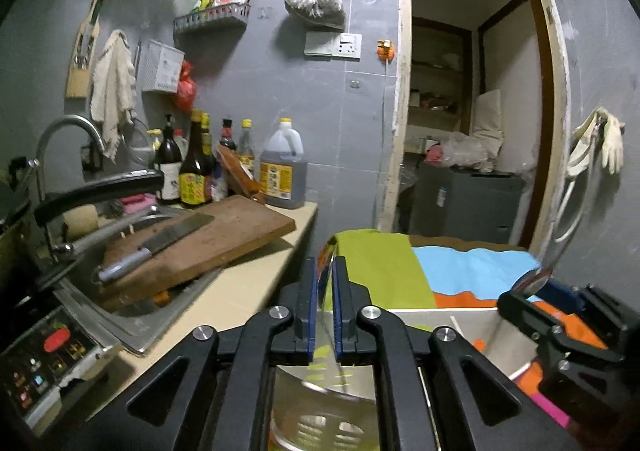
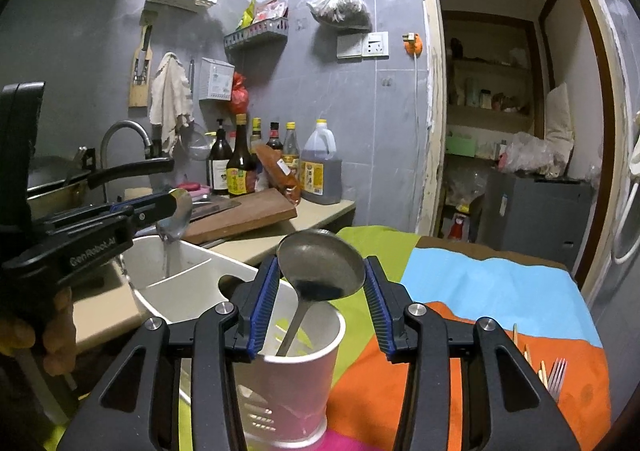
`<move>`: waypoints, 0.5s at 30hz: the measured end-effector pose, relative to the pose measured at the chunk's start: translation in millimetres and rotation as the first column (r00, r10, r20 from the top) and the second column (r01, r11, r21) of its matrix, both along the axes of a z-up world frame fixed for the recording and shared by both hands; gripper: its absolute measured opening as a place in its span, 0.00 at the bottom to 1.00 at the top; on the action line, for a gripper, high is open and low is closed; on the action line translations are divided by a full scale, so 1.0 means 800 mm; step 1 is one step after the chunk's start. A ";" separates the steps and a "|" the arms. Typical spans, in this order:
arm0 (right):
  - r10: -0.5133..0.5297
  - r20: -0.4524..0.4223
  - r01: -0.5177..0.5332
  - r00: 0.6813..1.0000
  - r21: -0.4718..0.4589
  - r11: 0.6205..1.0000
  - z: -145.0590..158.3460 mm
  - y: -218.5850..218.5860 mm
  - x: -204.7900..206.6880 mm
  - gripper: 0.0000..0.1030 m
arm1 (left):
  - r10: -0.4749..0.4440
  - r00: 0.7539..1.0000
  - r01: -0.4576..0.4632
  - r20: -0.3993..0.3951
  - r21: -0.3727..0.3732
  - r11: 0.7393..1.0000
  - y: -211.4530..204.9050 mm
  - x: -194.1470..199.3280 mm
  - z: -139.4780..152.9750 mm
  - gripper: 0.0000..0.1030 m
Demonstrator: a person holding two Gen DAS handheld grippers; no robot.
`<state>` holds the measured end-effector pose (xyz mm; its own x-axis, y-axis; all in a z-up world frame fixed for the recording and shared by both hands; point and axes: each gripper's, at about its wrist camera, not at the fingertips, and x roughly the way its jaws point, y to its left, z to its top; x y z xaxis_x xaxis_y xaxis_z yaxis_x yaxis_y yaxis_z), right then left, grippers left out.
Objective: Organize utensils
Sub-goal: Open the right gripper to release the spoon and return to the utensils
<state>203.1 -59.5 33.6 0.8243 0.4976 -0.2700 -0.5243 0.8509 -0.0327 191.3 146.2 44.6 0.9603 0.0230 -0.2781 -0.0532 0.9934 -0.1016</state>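
My left gripper (image 1: 324,267) is shut on a metal spoon (image 1: 325,291), held upright over the white utensil holder (image 1: 440,317). In the right wrist view the same left gripper (image 2: 176,197) holds that spoon (image 2: 178,217) with its handle down inside the white holder (image 2: 192,275). My right gripper (image 2: 320,271) is open around a second metal spoon (image 2: 320,265) that stands handle-down in a pink cup (image 2: 296,383). A fork (image 2: 557,373) and wooden chopsticks (image 2: 528,355) lie on the colourful cloth at the right.
A counter (image 1: 248,291) at the left carries a wooden cutting board (image 1: 216,235) with a knife (image 1: 160,247), a sink with a tap (image 1: 68,131), and several sauce bottles (image 1: 196,171). The cloth-covered table (image 2: 480,283) lies ahead. A doorway (image 2: 512,111) opens at the right.
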 end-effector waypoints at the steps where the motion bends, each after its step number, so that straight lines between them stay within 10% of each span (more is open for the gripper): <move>1: 0.007 -0.004 -0.007 1.000 0.007 1.000 0.000 -0.001 0.000 0.46 | -0.008 1.000 0.008 0.000 -0.007 1.000 0.001 -0.001 0.002 0.16; 9: 0.018 0.037 -0.021 0.999 0.095 0.995 0.012 -0.025 -0.013 0.56 | -0.006 0.999 0.007 0.037 -0.036 0.999 -0.001 -0.017 0.018 0.32; 15: -0.075 0.132 0.053 0.988 0.163 0.985 0.039 -0.063 -0.033 0.82 | -0.010 0.997 0.012 0.083 -0.022 1.000 -0.018 -0.030 0.035 0.49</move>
